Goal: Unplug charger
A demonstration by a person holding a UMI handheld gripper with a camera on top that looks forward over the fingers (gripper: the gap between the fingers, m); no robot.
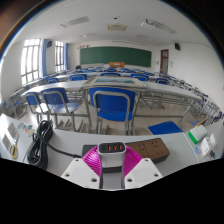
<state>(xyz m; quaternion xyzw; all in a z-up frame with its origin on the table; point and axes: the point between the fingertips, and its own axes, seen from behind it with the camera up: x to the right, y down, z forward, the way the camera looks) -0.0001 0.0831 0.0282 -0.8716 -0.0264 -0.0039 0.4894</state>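
Right now your gripper [110,168] sits low over a desk [60,140], and its two fingers stand close together around a magenta pad [98,160], with a grey charger block [113,149] just at their tips. You cannot tell from this view whether both fingers press on the block or only flank it, so treat the grip as unconfirmed. The charger appears seated on a brown power strip [148,150] that lies to the right of the fingers; a black cable [40,140] coils on the desk to the left.

The main risk, as I judge it, is pulling before the fingers truly hold: the block could slip out and stay plugged. A slanted pull could also drag the whole strip along, since nothing visible pins it down. The cable may snag or whip if you lift fast.

For room, you have open air straight above. Ahead, the desk's far edge is near, and beyond it stand blue chairs [110,102] and further rows of desks, so a forward lunge has little margin. A blue folder [165,128] lies to the right beyond the strip.
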